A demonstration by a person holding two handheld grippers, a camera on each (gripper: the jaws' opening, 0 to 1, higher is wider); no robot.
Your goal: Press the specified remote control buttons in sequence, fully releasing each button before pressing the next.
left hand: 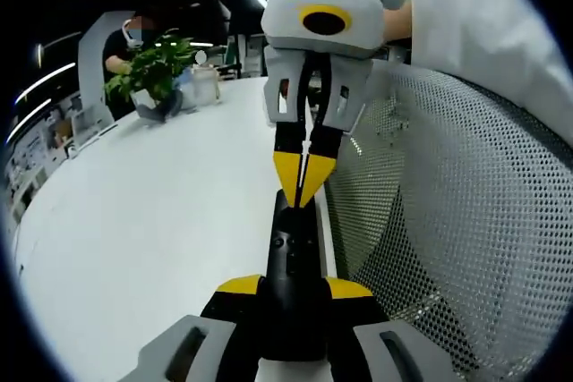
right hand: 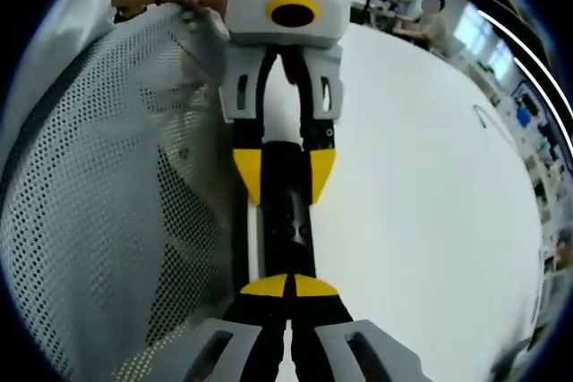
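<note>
- My left gripper [left hand: 291,297] clamps the black remote [left hand: 293,257] at the white table's [left hand: 161,221] edge.
- My right gripper [right hand: 288,285], tips together and empty, presses a button; next I lift fully clear.

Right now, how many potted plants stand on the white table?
1. The potted plant stands at the far end of the white table in the left gripper view, beside a pale container. Others may be hidden.

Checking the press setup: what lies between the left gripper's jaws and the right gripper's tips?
The black remote. In the left gripper view, the left gripper clamps its near end and the right gripper, jaws together, meets its far end.
</note>
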